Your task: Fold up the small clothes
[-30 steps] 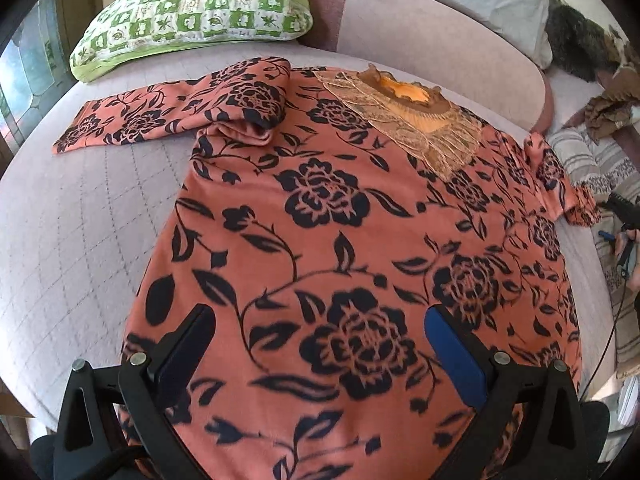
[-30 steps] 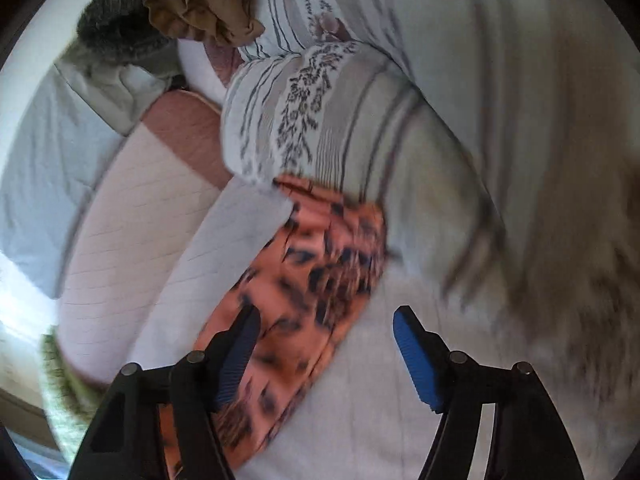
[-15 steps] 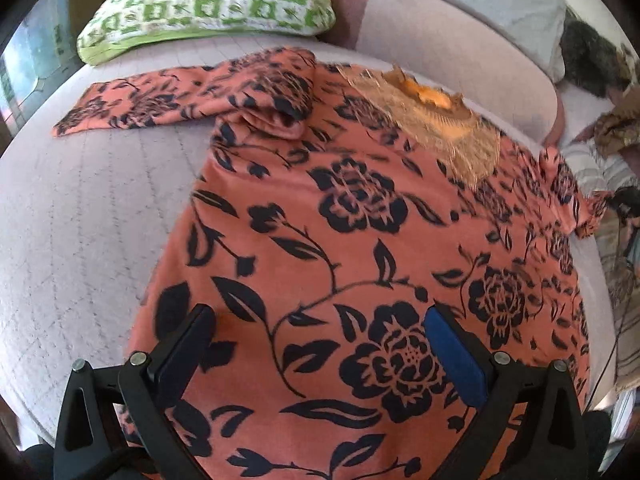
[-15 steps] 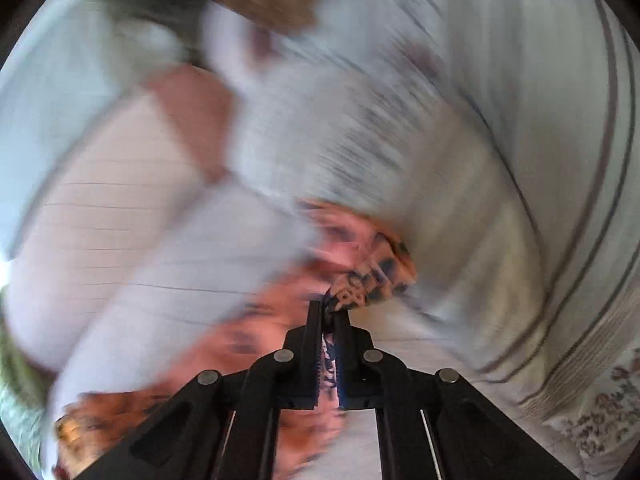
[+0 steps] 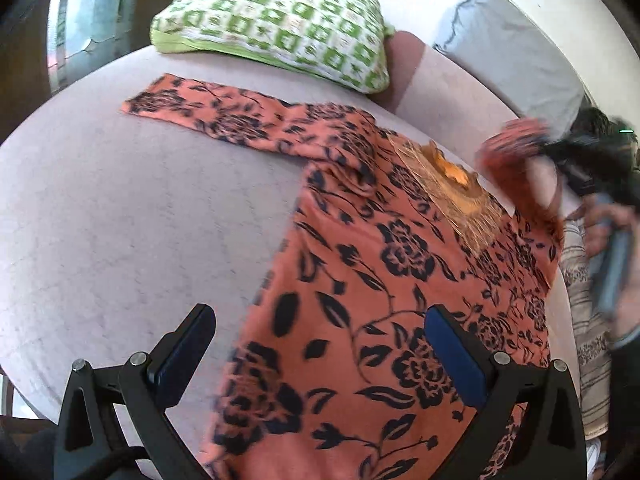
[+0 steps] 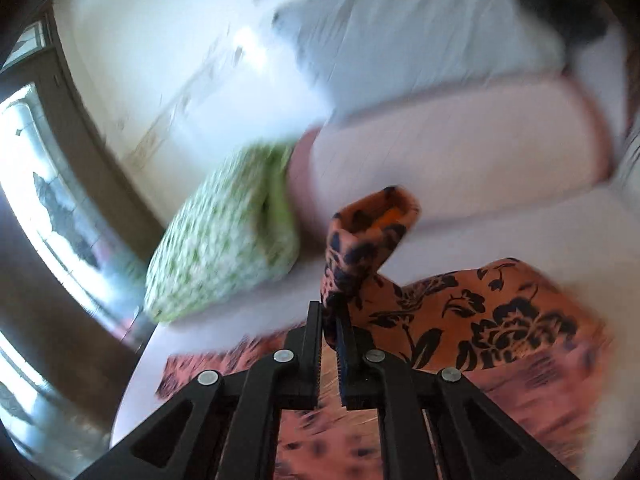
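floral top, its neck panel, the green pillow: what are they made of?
Floral top: thin, soft woven or knit cloth, matte; it drapes and bunches where the right gripper pinches the sleeve. Neck panel: looks like gold embroidery or lace with a slight sheen; too small to tell. Green pillow: printed fabric cover, matte and puffy, probably cotton.

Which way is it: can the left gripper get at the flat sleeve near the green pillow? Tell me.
Probably yes. The left gripper is open and empty, and the flat sleeve lies uncovered on the bed with only bare cover between them.
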